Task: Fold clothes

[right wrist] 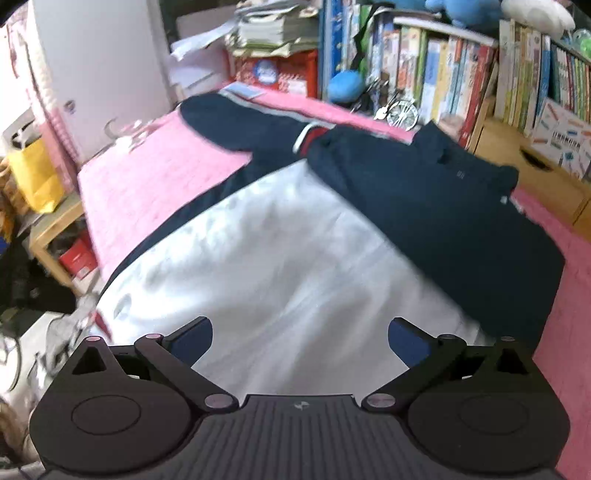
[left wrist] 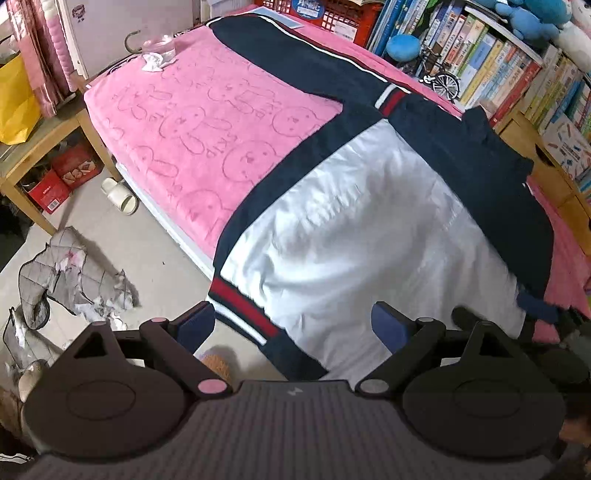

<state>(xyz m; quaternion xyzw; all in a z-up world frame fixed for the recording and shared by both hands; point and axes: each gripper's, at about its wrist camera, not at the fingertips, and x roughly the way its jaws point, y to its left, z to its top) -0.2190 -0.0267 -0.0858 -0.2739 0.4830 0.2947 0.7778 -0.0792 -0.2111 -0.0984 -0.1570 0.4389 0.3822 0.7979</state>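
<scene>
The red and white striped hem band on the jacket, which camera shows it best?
The left wrist view: the striped hem band lies sharp and nearly whole at the jacket's lower left corner. The right wrist view shows only a blurred red sliver at the edge.

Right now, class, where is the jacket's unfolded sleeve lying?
In the left wrist view, the navy sleeve stretches up-left from the jacket across the pink blanket, its end near the red crate.

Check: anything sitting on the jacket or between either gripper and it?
Nothing visible. The jacket lies spread on the pink blanket, one side already folded over. The left gripper and right gripper hang open above it. The clear plastic sits at the far corner, off the jacket.
</scene>
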